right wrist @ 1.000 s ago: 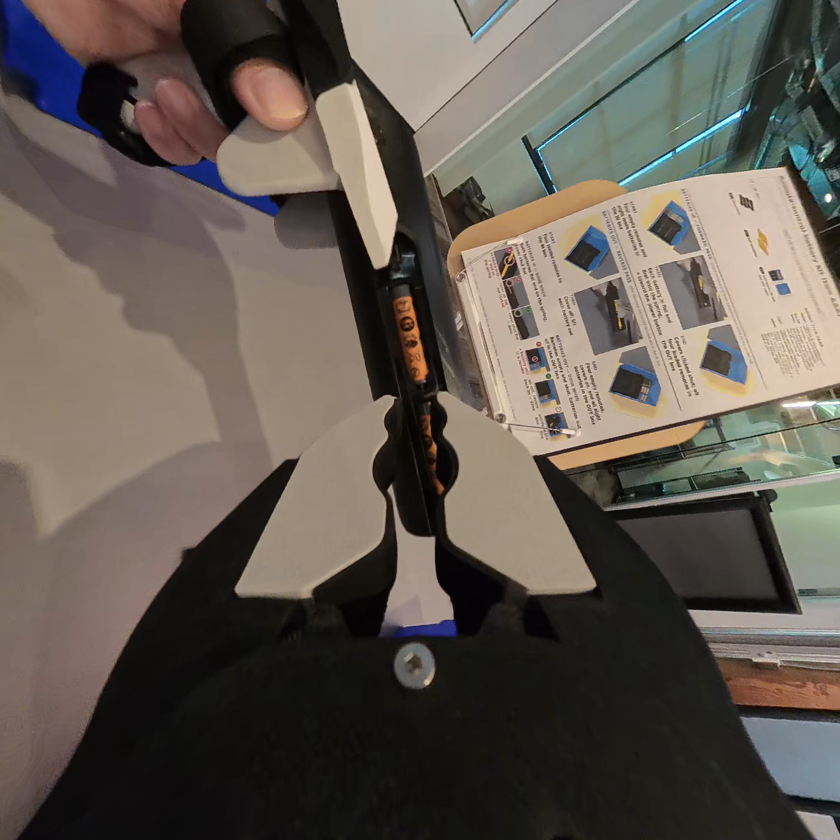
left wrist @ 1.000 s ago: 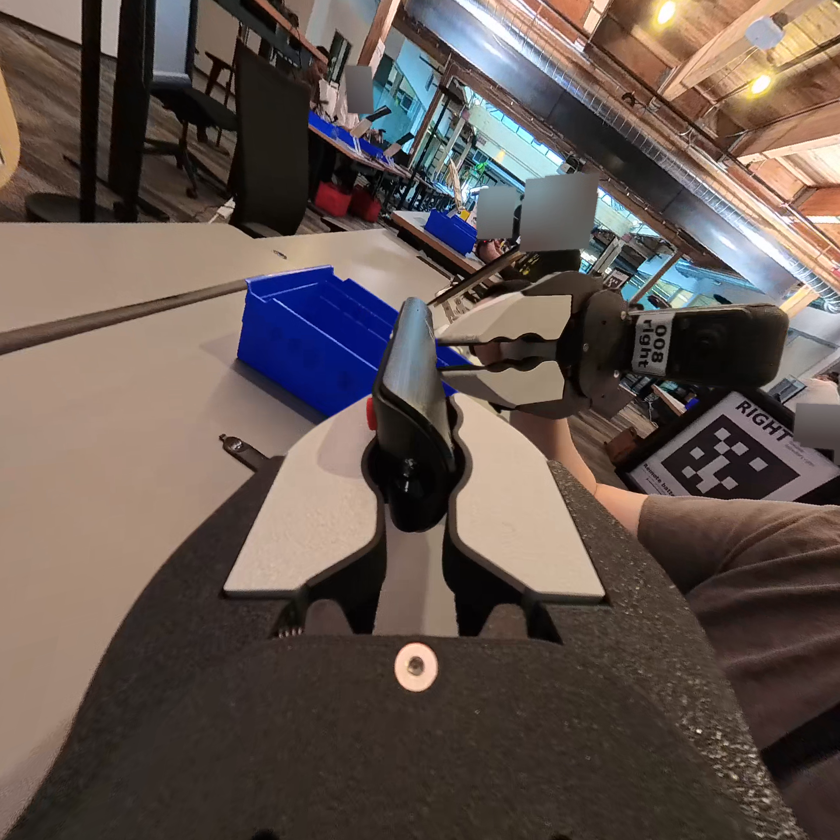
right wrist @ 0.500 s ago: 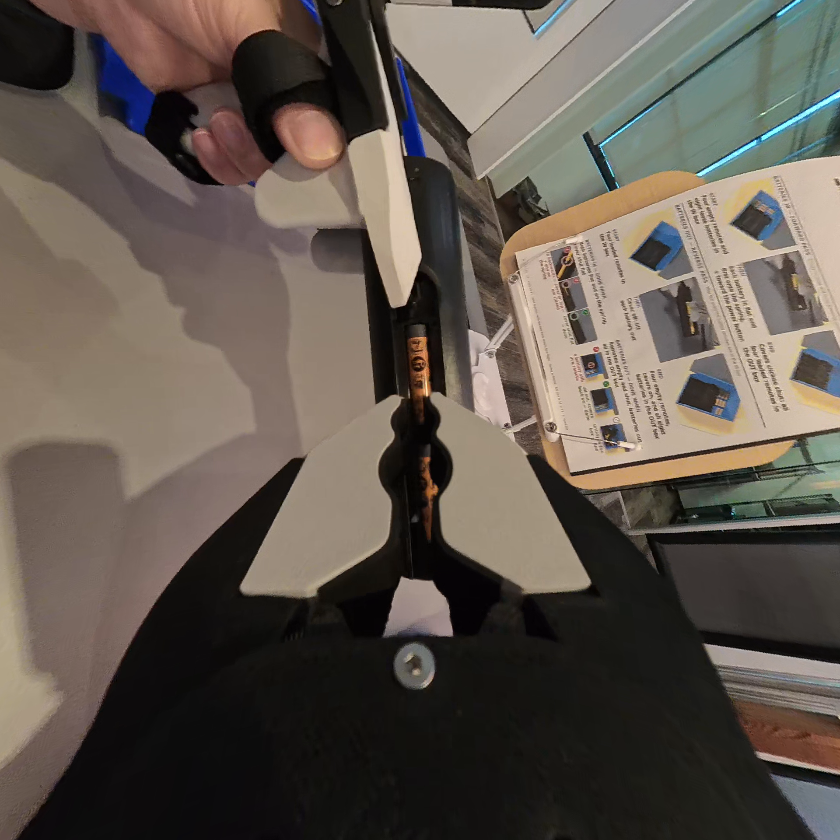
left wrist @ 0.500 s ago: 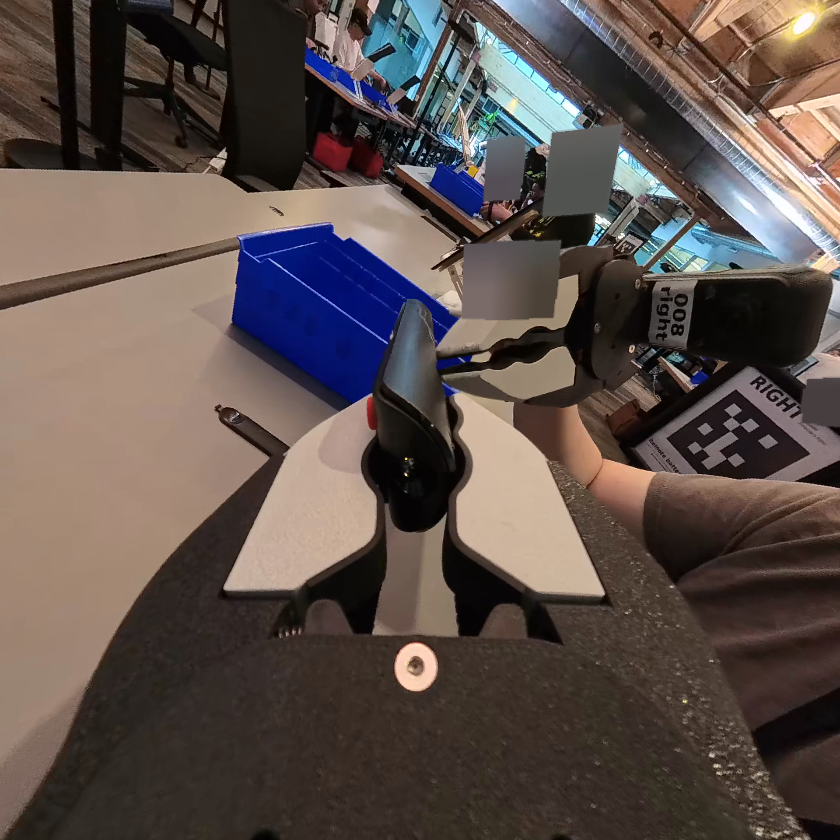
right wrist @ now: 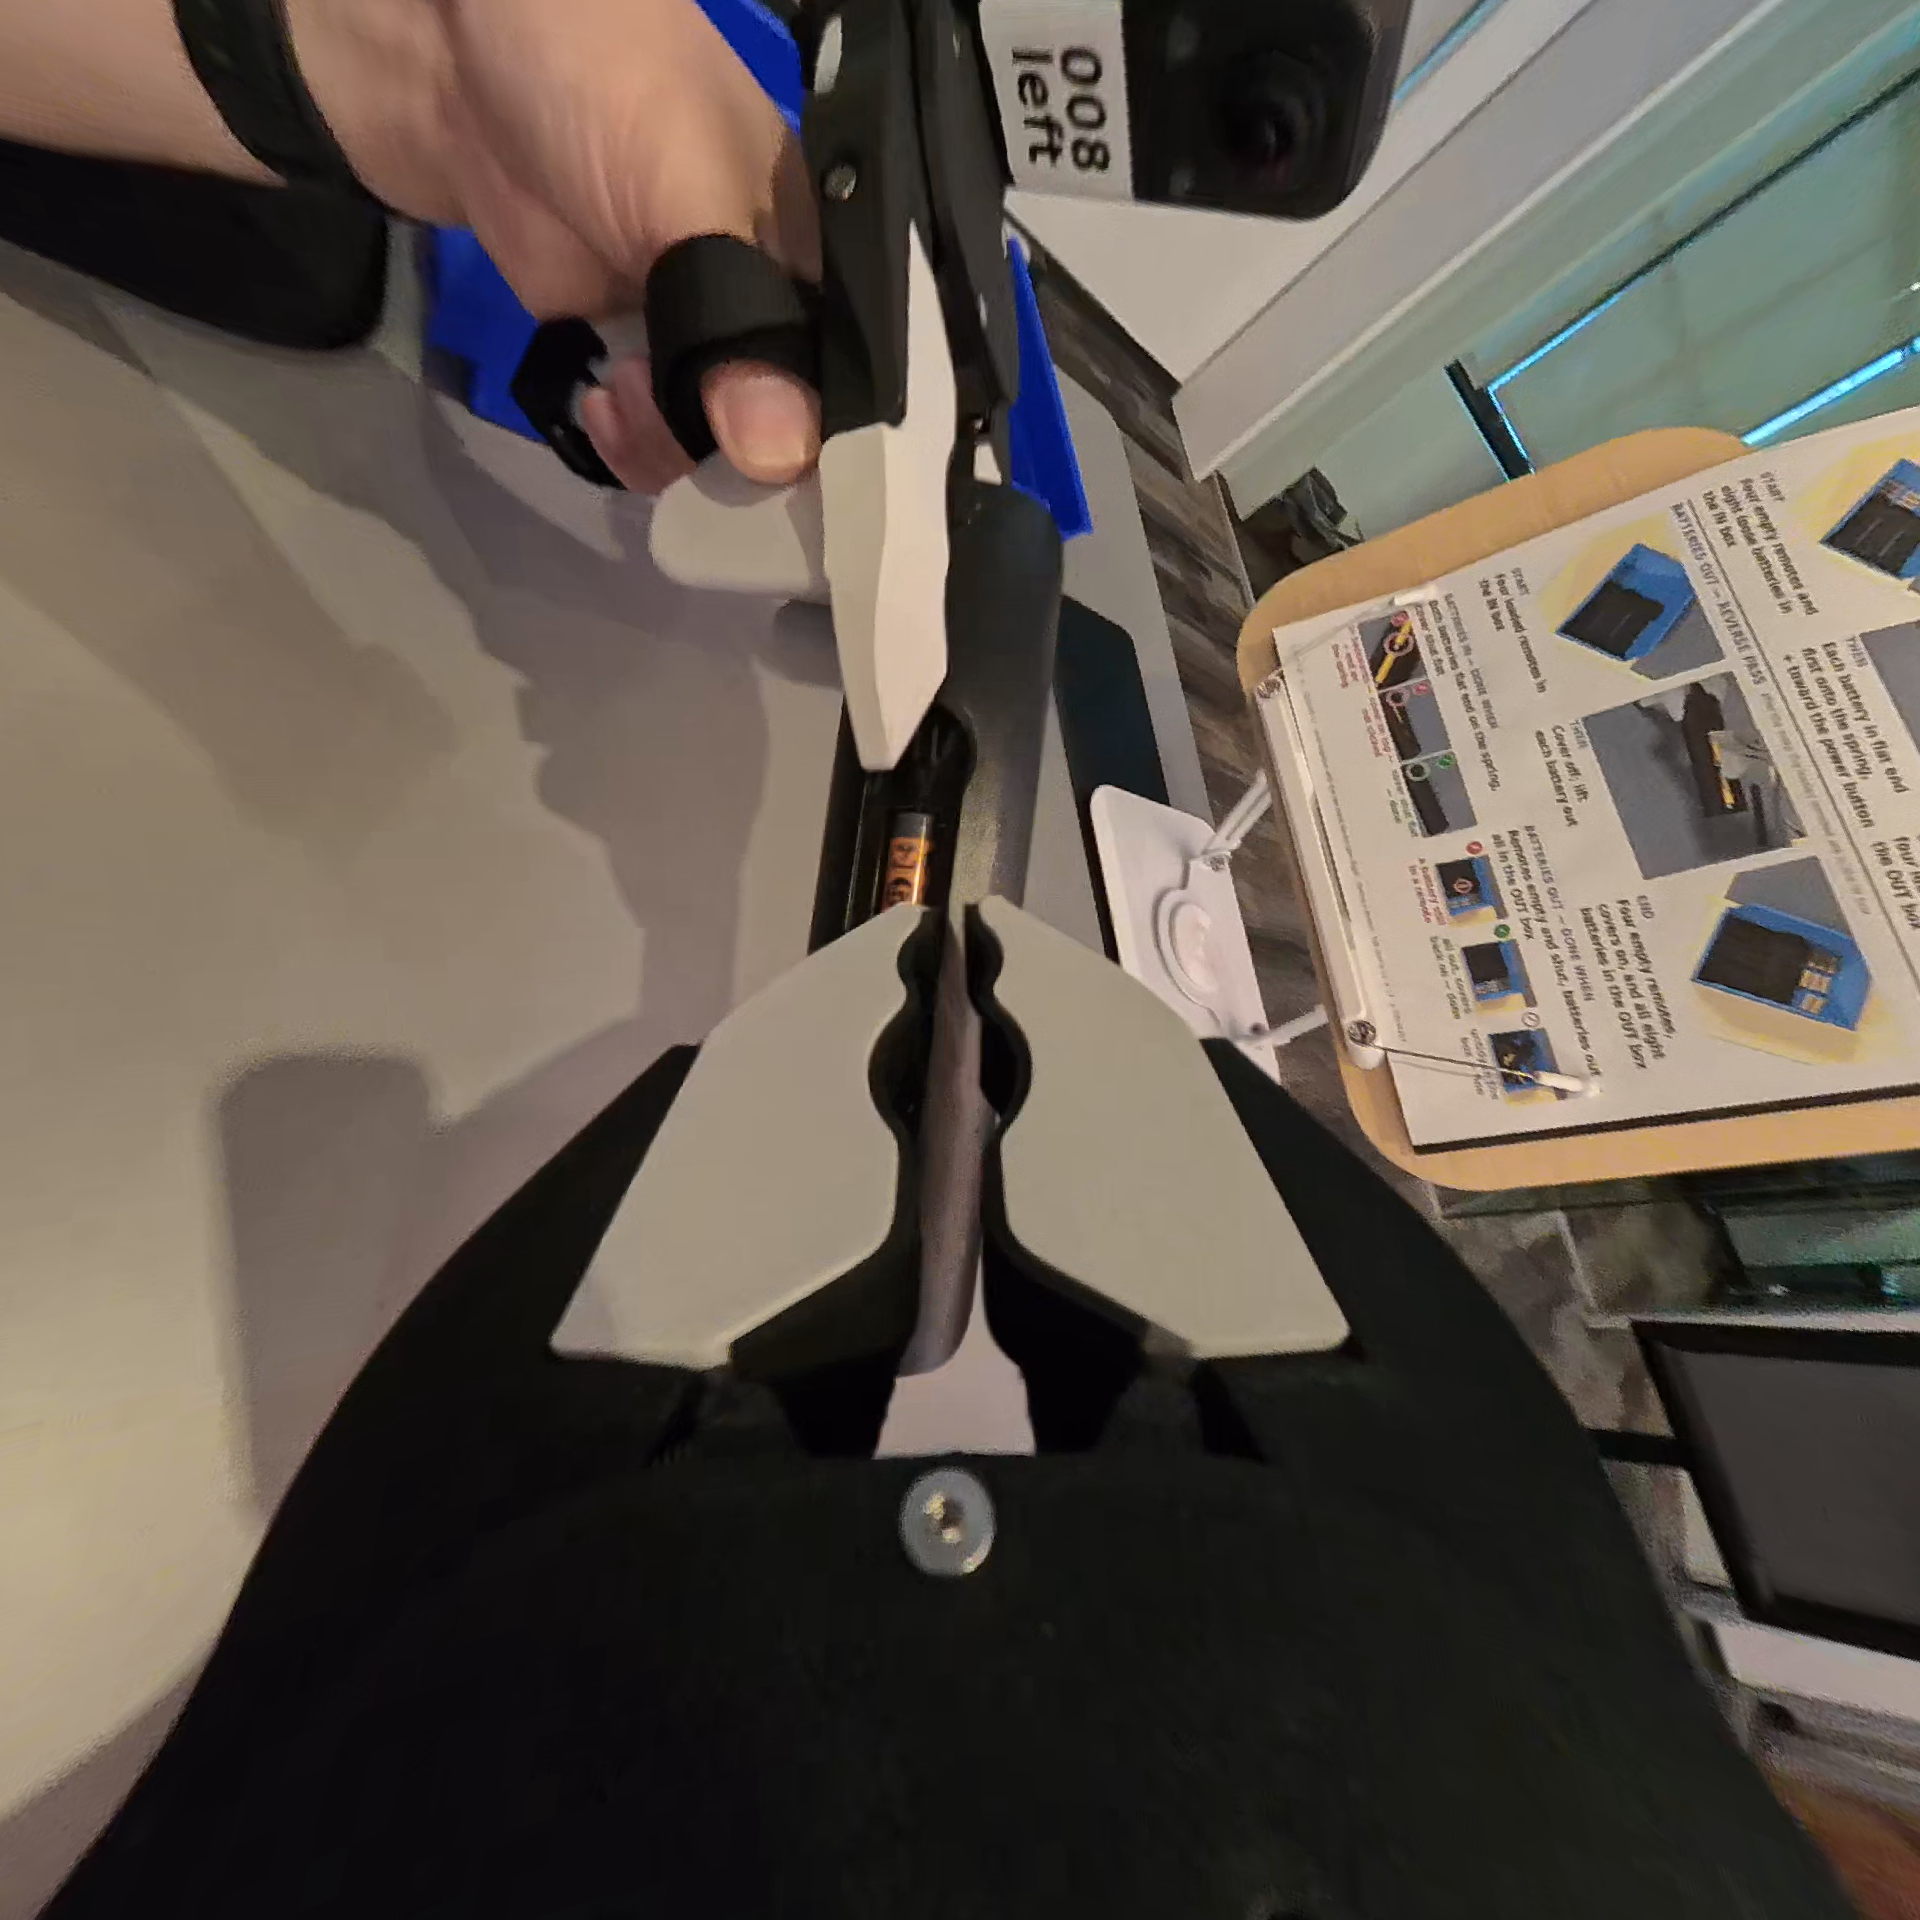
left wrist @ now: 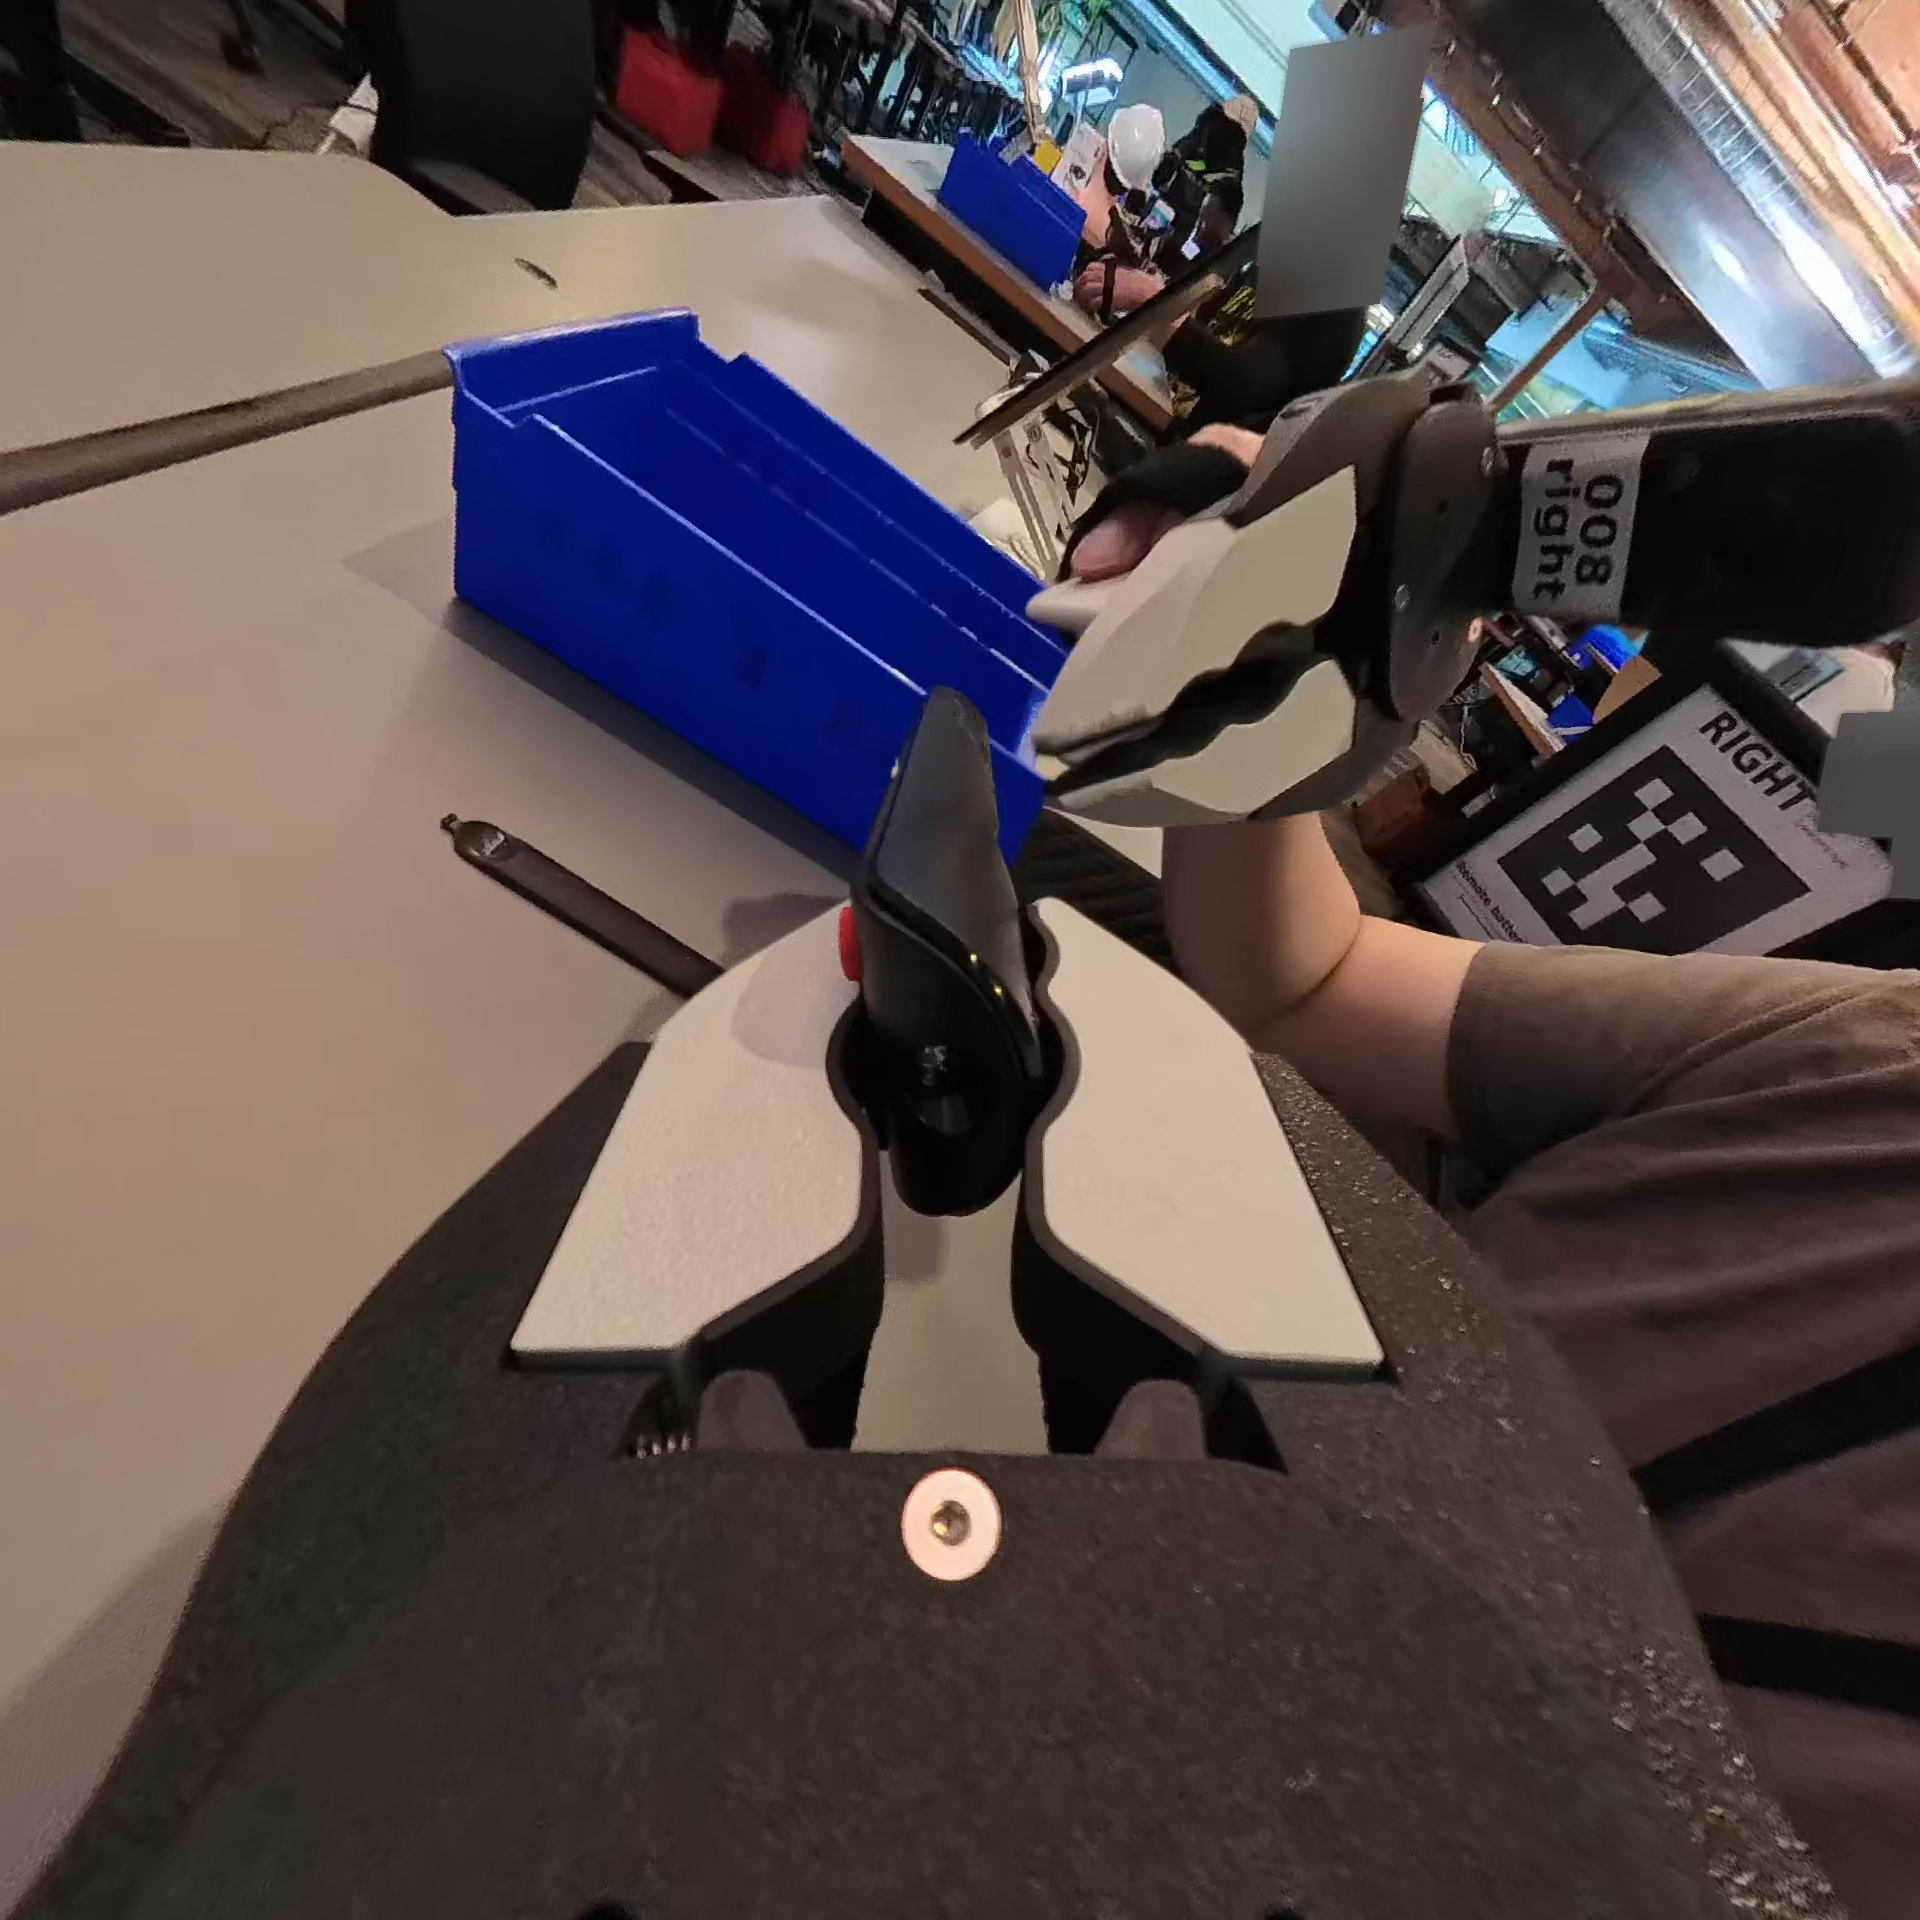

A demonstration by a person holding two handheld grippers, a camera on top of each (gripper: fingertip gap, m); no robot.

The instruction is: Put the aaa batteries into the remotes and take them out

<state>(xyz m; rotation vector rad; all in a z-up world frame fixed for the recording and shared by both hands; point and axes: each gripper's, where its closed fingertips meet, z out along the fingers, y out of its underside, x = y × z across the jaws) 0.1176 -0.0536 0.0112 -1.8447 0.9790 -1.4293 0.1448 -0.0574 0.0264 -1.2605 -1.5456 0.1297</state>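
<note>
My left gripper [left wrist: 940, 935] is shut on a black remote [left wrist: 940, 883] and holds it on end above the grey table [left wrist: 208, 727]. In the right wrist view the remote [right wrist: 1013, 675] has its back compartment open, with an orange-and-black AAA battery [right wrist: 906, 862] lying in it. My right gripper [right wrist: 956, 920] has its jaws almost together, its tips at the near end of that battery. I see nothing held between them. It also shows in the left wrist view [left wrist: 1049, 769], just right of the remote's top end.
A blue bin [left wrist: 727, 623] stands on the table behind the remote. A thin black battery cover [left wrist: 582, 904] lies on the table to the left. An instruction sheet on a wooden board [right wrist: 1610, 810] and a small white stand [right wrist: 1184, 914] are to the right.
My right jaws have closed from around the remote's end to almost together. The right gripper has pulled back along the remote. The left gripper has tipped down towards the table.
</note>
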